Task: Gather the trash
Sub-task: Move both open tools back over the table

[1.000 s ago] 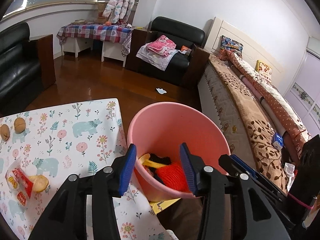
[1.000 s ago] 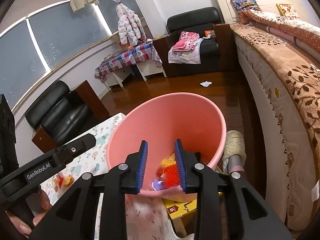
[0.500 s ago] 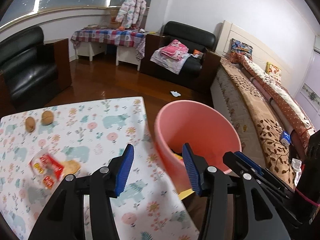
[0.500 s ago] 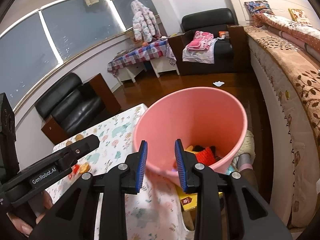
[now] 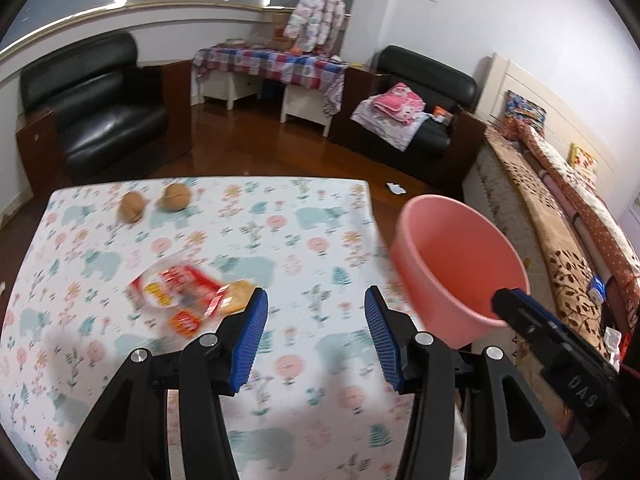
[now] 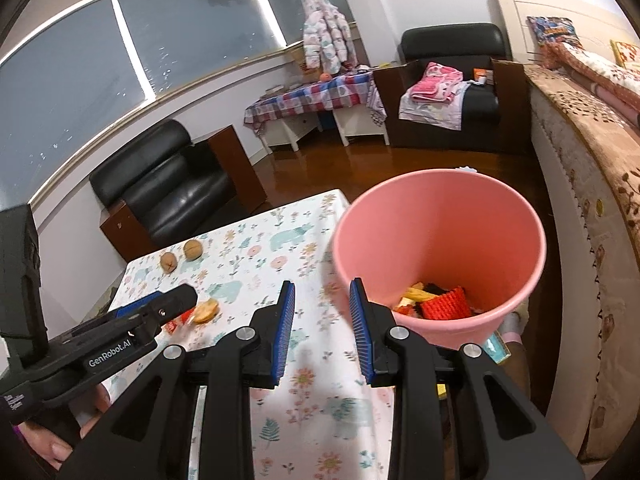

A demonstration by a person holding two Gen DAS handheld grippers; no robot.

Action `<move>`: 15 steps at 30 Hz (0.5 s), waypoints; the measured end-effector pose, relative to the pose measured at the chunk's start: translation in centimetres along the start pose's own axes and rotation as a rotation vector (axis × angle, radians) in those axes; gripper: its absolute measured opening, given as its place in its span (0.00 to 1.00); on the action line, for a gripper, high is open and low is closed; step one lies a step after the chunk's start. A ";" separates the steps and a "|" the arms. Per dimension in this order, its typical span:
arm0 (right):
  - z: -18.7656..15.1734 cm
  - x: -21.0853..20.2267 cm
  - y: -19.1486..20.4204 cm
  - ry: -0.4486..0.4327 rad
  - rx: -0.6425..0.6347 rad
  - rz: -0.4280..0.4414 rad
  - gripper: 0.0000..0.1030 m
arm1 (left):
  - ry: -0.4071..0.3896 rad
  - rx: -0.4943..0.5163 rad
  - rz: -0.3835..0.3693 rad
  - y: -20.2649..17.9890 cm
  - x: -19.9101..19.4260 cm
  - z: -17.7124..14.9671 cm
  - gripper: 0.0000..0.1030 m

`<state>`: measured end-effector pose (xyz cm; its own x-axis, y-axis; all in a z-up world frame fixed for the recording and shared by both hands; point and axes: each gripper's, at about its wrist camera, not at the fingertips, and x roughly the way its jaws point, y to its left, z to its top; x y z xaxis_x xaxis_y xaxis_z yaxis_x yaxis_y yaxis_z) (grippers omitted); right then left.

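Observation:
A pink bucket (image 5: 460,268) stands off the table's right edge; in the right wrist view the bucket (image 6: 440,240) holds red netting and yellow scraps (image 6: 440,304). On the floral tablecloth lie a red-and-clear snack wrapper (image 5: 176,288), an orange food piece (image 5: 240,296) beside it, and two walnuts (image 5: 154,202). My left gripper (image 5: 314,338) is open and empty above the table, just right of the wrapper. My right gripper (image 6: 322,332) is open and empty, at the bucket's near left rim. The left gripper (image 6: 176,300) shows in the right wrist view over the wrapper.
The table (image 5: 280,224) ends at the bucket's side. A bed (image 5: 560,240) runs along the right. Black armchairs (image 5: 104,112) and a checked-cloth side table (image 5: 272,68) stand on the wooden floor behind. A white scrap (image 5: 396,188) lies on the floor.
Both grippers have swung left and back from over the bucket toward the table. The left gripper is now over the tablecloth near the wrapper. Both stay open and empty.

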<state>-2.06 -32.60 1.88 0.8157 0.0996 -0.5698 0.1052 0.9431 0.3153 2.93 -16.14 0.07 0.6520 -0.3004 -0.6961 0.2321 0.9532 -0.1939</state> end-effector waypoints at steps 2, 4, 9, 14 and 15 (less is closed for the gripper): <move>-0.1 0.1 0.5 0.004 -0.007 0.008 0.28 | 0.001 -0.023 0.016 1.4 -0.2 -0.2 0.48; -0.3 0.4 1.2 0.012 -0.014 0.019 0.28 | 0.001 -0.049 0.031 3.1 -0.6 -0.3 0.48; -0.9 1.1 2.9 0.034 -0.046 0.042 0.28 | -0.015 -0.110 0.053 6.8 -1.7 -0.7 0.48; -1.9 2.8 4.5 0.087 -0.054 0.097 0.28 | -0.033 -0.136 0.104 10.4 -2.5 -1.5 0.48; -2.1 3.3 5.0 0.101 -0.061 0.109 0.28 | -0.034 -0.141 0.110 10.9 -2.6 -1.7 0.48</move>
<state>-0.07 -26.91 -0.01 0.7588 0.2311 -0.6089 -0.0187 0.9422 0.3344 2.52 -4.87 -1.39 0.6928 -0.1929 -0.6949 0.0565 0.9751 -0.2144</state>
